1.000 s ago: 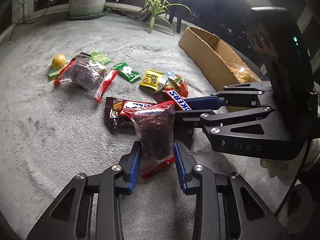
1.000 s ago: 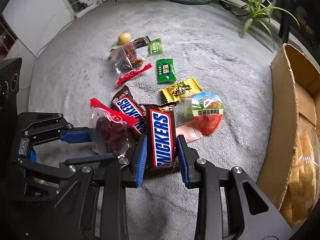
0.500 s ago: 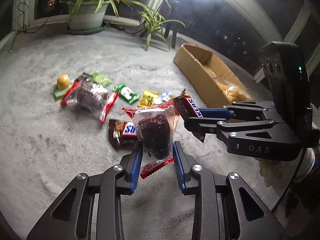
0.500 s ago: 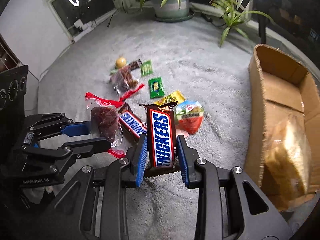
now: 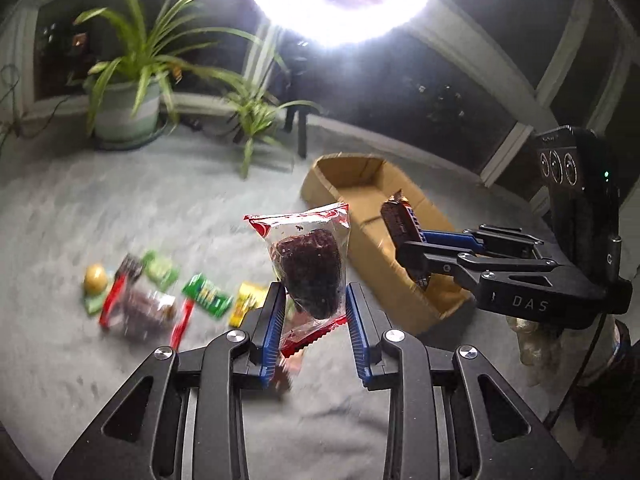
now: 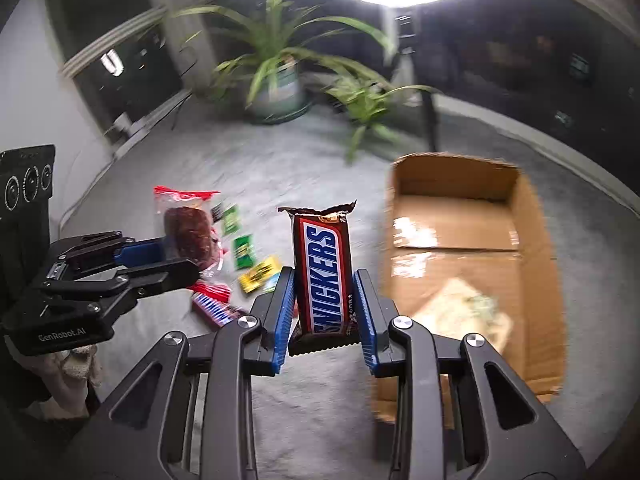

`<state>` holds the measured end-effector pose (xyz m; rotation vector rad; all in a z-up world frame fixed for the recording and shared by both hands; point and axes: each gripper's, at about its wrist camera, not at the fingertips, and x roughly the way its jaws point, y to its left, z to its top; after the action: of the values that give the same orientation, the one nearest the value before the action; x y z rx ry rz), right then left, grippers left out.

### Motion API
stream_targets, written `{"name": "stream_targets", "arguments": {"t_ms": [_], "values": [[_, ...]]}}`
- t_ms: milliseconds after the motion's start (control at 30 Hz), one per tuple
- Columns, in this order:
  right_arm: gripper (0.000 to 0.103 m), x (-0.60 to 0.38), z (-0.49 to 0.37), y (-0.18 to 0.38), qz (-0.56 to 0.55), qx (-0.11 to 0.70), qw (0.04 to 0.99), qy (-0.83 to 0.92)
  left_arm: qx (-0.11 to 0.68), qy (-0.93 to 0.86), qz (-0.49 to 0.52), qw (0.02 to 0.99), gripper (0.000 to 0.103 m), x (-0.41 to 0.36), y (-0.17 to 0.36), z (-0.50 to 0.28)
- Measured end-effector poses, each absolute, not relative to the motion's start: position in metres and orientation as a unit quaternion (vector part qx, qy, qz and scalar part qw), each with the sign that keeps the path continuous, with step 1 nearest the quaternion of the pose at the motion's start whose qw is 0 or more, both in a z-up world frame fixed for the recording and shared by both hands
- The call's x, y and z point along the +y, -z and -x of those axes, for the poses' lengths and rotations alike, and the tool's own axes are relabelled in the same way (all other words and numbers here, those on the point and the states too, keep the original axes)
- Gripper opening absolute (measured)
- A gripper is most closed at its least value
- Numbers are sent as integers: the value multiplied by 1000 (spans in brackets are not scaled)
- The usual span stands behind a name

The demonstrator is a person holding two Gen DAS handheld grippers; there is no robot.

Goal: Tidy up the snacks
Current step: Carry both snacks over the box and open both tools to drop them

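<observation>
My left gripper [image 5: 314, 300] is shut on a clear red-edged bag of dark dried fruit [image 5: 310, 268], held up in the air; it also shows in the right wrist view [image 6: 188, 236]. My right gripper [image 6: 324, 284] is shut on a Snickers bar [image 6: 324, 276], lifted and left of the open cardboard box [image 6: 532, 248]. In the left wrist view the bar [image 5: 400, 220] hangs over the box [image 5: 368, 256]. A pale packet [image 6: 464, 312] lies in the box.
Several snacks stay on the grey carpet: a second fruit bag [image 5: 140, 308], green packets [image 5: 206, 296], a yellow packet [image 5: 248, 304], a yellow ball [image 5: 95, 276], another Snickers bar [image 6: 214, 306]. Potted plants [image 5: 124, 108] stand at the back.
Both grippers have risen higher with their snacks and swung towards the box. The Snickers bar now sits over the box's near side.
</observation>
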<state>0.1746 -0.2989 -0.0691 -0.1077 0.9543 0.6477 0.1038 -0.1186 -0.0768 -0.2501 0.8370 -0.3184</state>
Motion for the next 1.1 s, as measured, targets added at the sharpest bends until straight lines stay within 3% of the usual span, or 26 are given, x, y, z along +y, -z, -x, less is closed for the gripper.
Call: {"name": "stream_targets", "arguments": {"t_ms": [567,1100], "values": [[30,-395,-232,85,31,468,868,-164,410,205,63,887,29,-206,80,-201],[32,-414,-243,109,38,487,863,-126,442,210,44,871,30,-229,97,-230]]}}
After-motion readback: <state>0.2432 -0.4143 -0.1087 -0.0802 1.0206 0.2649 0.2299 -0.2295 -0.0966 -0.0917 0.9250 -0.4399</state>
